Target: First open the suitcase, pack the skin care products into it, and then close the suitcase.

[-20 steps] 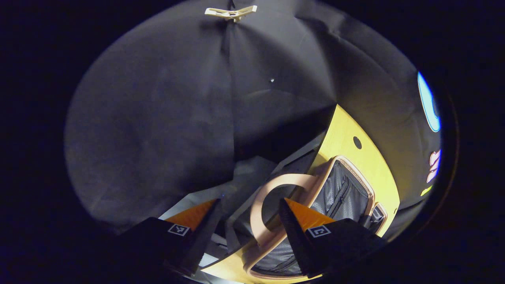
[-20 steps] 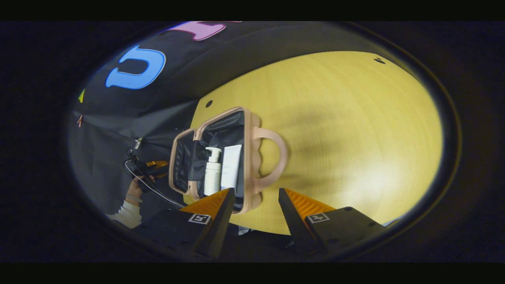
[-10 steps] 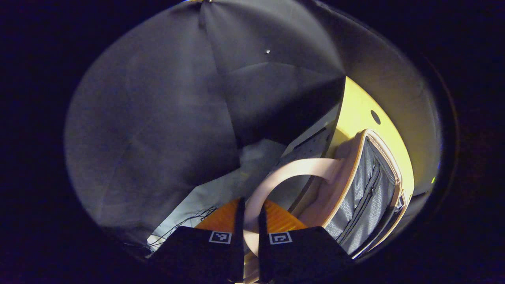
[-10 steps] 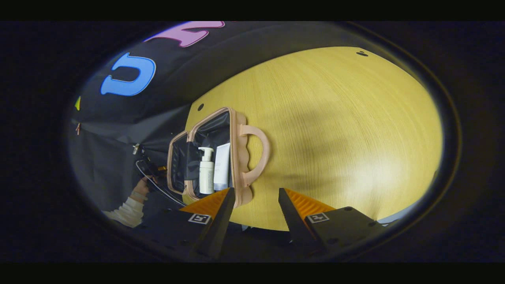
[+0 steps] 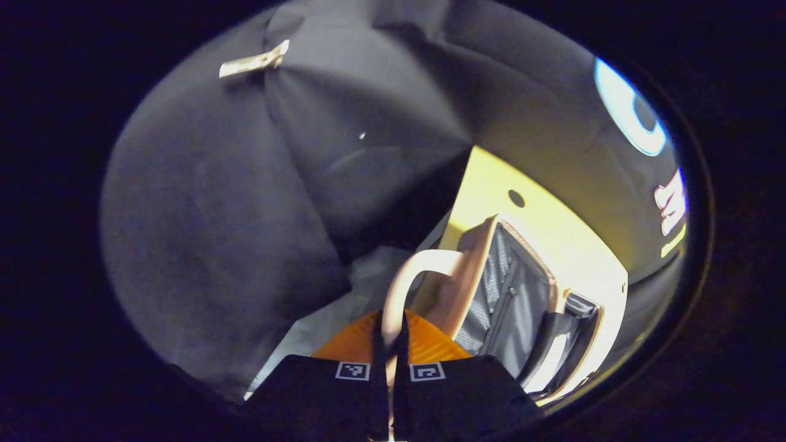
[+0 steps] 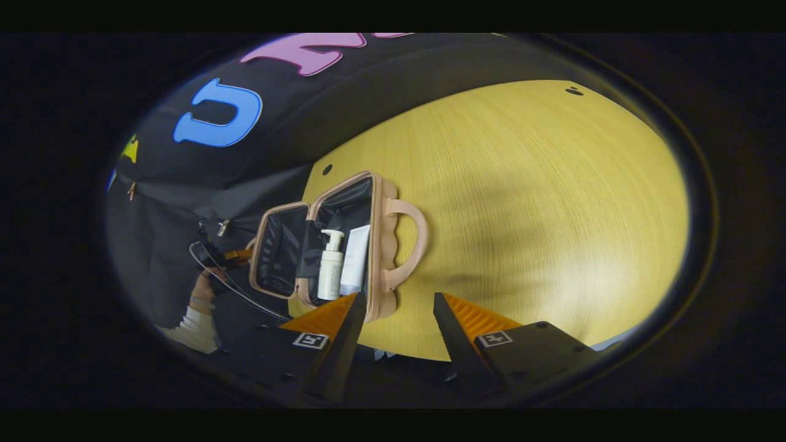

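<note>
In the left gripper view, the left tongs (image 5: 388, 331) are covering the near end of the lid's handle (image 5: 402, 285). In the right gripper view, the right tongs' finger (image 6: 334, 322) is hiding the suitcase's (image 6: 381, 245) near corner and the pump bottle's (image 6: 331, 270) base.

Left gripper view: camera very close on the suitcase (image 5: 491, 288) lid handle (image 5: 405, 288), looking along its own fingers from off the tabletop (image 5: 552, 233) edge toward the booth wall, rolled so the tabletop runs diagonally at right. Right gripper view: camera farther back and higher, over the near tabletop (image 6: 522, 202) edge, facing across it, suitcase (image 6: 338, 245) left of centre, seen from the opposite side. Shared: the open suitcase, the tabletop corner with its hole (image 5: 516, 198) (image 6: 327, 169), the wall. The left gripper (image 6: 236, 255) and its hand (image 6: 202, 285) appear small, far left.
</note>
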### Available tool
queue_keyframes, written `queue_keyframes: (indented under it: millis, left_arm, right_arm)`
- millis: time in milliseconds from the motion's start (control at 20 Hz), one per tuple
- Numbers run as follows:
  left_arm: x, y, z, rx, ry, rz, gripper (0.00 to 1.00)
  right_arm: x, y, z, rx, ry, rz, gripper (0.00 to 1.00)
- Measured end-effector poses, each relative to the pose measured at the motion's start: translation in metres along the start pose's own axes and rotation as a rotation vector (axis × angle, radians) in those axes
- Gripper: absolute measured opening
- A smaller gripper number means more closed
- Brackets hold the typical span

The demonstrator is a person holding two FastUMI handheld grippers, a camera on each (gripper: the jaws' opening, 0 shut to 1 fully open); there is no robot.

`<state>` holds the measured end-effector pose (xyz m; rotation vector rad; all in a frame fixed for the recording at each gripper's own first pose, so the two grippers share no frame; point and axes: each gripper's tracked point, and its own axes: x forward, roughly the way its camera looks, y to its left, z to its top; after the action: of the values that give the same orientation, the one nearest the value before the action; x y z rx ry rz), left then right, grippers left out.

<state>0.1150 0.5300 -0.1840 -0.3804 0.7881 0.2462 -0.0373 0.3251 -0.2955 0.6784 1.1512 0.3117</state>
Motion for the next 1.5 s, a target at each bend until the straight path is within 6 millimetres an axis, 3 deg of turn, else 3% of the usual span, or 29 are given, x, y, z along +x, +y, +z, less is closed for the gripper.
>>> queue_keyframes:
  millis: [200,350,500,700,950,1050,1250,1350,1500]
  left_arm:
    - [-0.08,-0.067,0.027,0.107,-0.104,-0.122,0.07]
    - [-0.121,-0.133,0.027,0.143,-0.142,-0.217,0.06]
    - [-0.143,-0.189,0.017,0.195,-0.159,-0.28,0.06]
    - [-0.162,-0.269,-0.012,0.241,-0.14,-0.375,0.07]
    - [-0.147,-0.369,-0.077,0.315,-0.05,-0.506,0.07]
    - [-0.129,-0.405,-0.105,0.337,-0.011,-0.533,0.06]
    - [-0.07,-0.452,-0.172,0.425,0.104,-0.515,0.07]
    - [-0.039,-0.464,-0.208,0.477,0.161,-0.477,0.07]
    - [-0.011,-0.469,-0.241,0.516,0.212,-0.427,0.07]
  right_arm:
    - [-0.008,0.004,-0.001,-0.037,-0.001,0.058,0.72]
    - [-0.023,0.007,0.005,-0.087,-0.02,0.096,0.72]
    - [-0.045,-0.004,0.01,-0.146,-0.041,0.105,0.72]
    - [-0.079,-0.032,0.013,-0.158,-0.058,0.103,0.72]
    - [-0.127,-0.079,0.026,-0.125,-0.126,0.072,0.72]
    - [-0.145,-0.096,0.028,-0.105,-0.156,0.055,0.72]
    - [-0.179,-0.124,0.024,-0.071,-0.209,0.019,0.72]
    - [-0.195,-0.139,0.017,-0.041,-0.233,0.001,0.72]
    - [-0.214,-0.159,0.009,-0.013,-0.263,-0.029,0.72]
